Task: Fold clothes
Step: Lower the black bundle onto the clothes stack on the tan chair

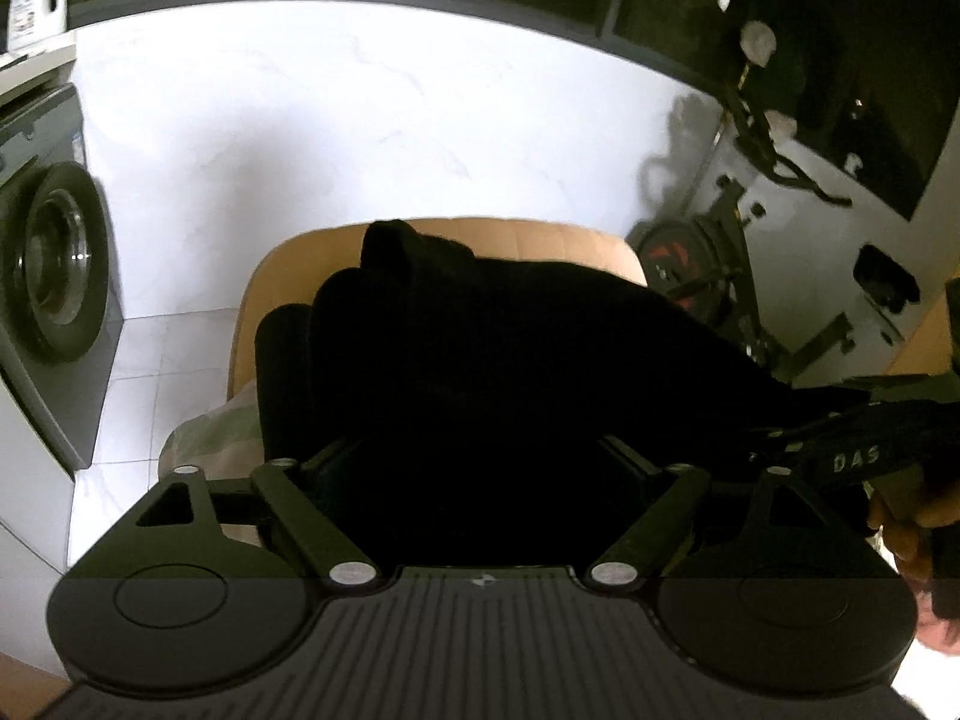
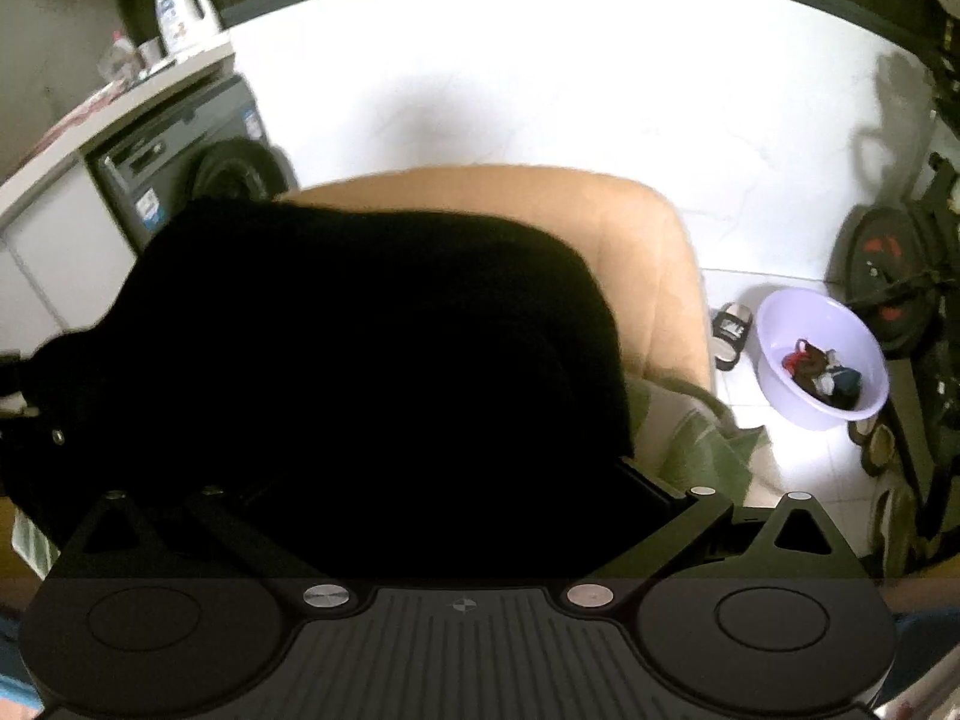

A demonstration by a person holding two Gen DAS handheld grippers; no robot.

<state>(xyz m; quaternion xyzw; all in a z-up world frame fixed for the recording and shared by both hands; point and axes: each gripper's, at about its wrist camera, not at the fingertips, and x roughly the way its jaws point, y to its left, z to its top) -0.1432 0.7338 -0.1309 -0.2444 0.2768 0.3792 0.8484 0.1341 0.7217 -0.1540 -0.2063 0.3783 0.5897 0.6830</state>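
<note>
Your left gripper (image 1: 480,468) buried in black garment (image 1: 480,360), fingertips hidden: grip state unclear. Your right gripper (image 2: 414,480) likewise, cannot tell. Garment heaped on tan chair (image 2: 648,240); lilac basin (image 2: 774,324) at 3 o'clock, right view.

Left gripper (image 1: 480,450): matte black body, ribbed centre plate with small crosshair mark, round disc on each side, triangular cut-outs in outer links, silver pivot screws. Right gripper (image 2: 420,498): same black build, ribbed plate, crosshair mark, twin discs, silver and copper-toned pivot screws. In left wrist view, right gripper's side bears pale letters "DAS". Person's hand (image 1: 906,534) at right edge, sleeve not visible.
</note>
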